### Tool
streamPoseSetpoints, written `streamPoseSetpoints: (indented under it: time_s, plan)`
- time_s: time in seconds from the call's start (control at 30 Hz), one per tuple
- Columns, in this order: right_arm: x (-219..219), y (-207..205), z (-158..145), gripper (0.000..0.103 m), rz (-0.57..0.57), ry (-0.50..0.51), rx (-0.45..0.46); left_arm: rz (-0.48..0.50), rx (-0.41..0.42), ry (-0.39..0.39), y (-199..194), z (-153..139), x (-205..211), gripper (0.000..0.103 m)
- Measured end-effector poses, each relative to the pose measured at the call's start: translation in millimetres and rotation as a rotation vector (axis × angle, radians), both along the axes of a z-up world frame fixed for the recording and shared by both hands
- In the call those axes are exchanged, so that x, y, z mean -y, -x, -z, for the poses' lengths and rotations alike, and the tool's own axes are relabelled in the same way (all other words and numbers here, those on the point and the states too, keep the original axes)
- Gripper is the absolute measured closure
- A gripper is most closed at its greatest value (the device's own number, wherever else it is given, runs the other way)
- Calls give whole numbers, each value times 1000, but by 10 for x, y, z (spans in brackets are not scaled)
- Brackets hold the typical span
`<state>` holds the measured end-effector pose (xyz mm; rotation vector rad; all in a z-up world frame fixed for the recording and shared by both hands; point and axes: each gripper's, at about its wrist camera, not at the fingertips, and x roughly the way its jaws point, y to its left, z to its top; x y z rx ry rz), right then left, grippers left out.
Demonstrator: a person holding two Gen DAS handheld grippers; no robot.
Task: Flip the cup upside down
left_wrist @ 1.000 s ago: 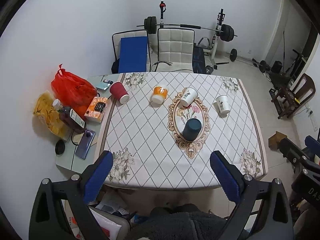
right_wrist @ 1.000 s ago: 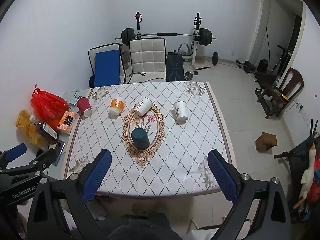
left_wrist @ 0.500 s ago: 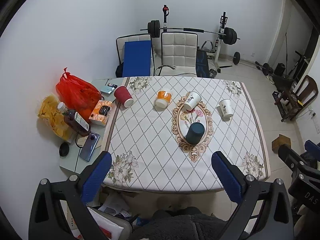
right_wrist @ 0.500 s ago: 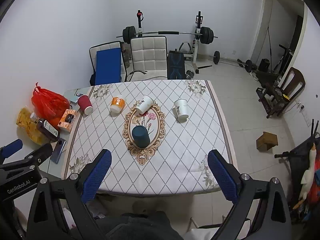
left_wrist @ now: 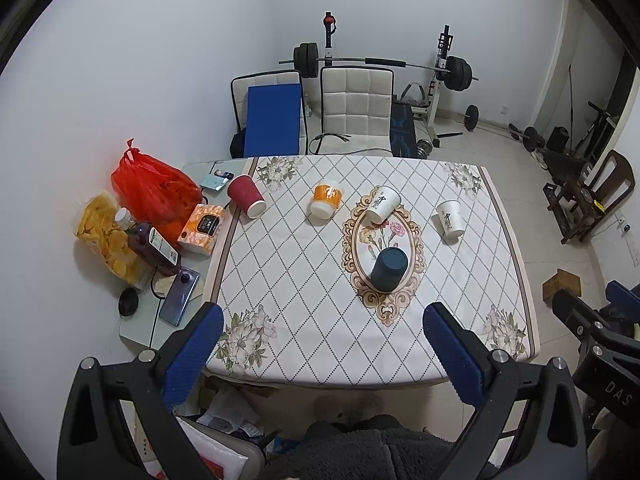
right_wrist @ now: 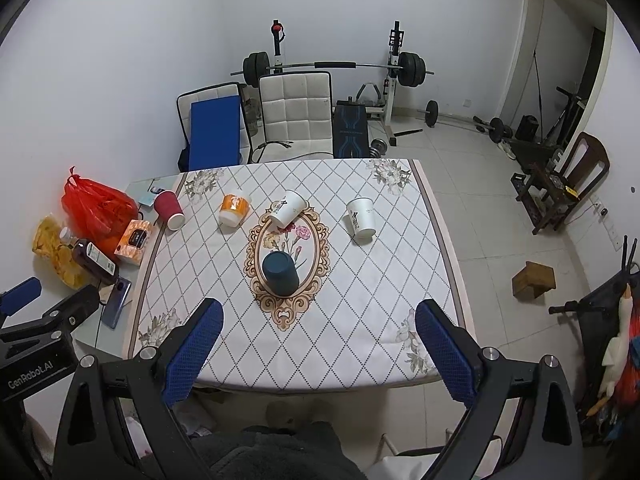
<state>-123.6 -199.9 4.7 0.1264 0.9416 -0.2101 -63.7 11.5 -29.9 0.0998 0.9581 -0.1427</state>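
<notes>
A dark blue cup point(left_wrist: 389, 270) stands upside down on the oval flower pattern of the tablecloth; it also shows in the right wrist view point(right_wrist: 280, 273). Beyond it a red cup point(left_wrist: 246, 196), an orange cup point(left_wrist: 326, 200) and two white cups point(left_wrist: 383, 204) point(left_wrist: 451, 219) stand mouth down and look tilted. My left gripper point(left_wrist: 323, 318) is open and empty, held high above the table's near edge. My right gripper point(right_wrist: 319, 314) is open and empty too, beside it on the right.
The table point(left_wrist: 312, 356) has a quilted white cloth. On its left end sit a red bag point(left_wrist: 154, 192), a chips bag point(left_wrist: 106, 236), a bottle point(left_wrist: 150, 246), a tissue box point(left_wrist: 202, 224) and a phone point(left_wrist: 179, 298). Chairs point(left_wrist: 356, 114) and a barbell rack stand behind.
Both grippers have drawn back and up from the table, so the table looks smaller and farther. The cups have not moved.
</notes>
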Motion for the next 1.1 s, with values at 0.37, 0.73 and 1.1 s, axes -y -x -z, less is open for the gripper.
streamPoseSetpoints:
  time_s: [0.37,0.73,1.1]
  plan:
    - [-4,-4,9,4,0,-2,2,1,3,6,25,3,8,1]
    - [-26,-3,-2,4,-2,-8,6,0,5,13,82,3,9,1]
    - [-35,27,-43,4,-9,-16,8,1,10,18,102,-8,12,1]
